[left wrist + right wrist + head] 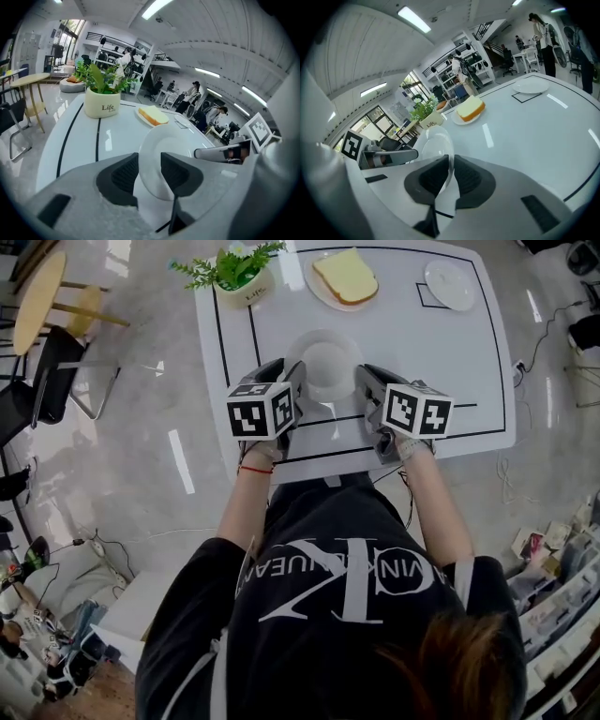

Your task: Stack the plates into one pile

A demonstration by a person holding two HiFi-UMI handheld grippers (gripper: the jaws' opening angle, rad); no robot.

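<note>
Both grippers are on the same white plate (325, 362) right now. L gripper (150, 174): its dark pads are closed on the plate's rim, one pad on each face, w/ the rim filling the gap btw them. R gripper (451, 177): closed as well, pads pinched tight on the thin rim at the opposite side. In the head view the two grippers face each other across the plate, marker cubes toward me, one hand behind each.

I'm taking the plant pot (242, 285) as my ref. It stands at the far left corner of the table (469, 381), white w/ "Life" printed on it and green leaves on top. The gripped plate is nearer to me than the pot and a bit to its right, approx mid-table (can't say for sure whether it's clear of the table or resting on it).

Just right of the pot is a second plate (316, 293) carrying a thick slice of bread (345, 274). Further right of the pot, past the bread and well apart from it, lies a third plate (450, 285). It's empty and sits beside a small black-line square (427, 298). So that's three plates, none stacked yet.

Black lines (218, 334) run along the table from beside the pot toward me.
</note>
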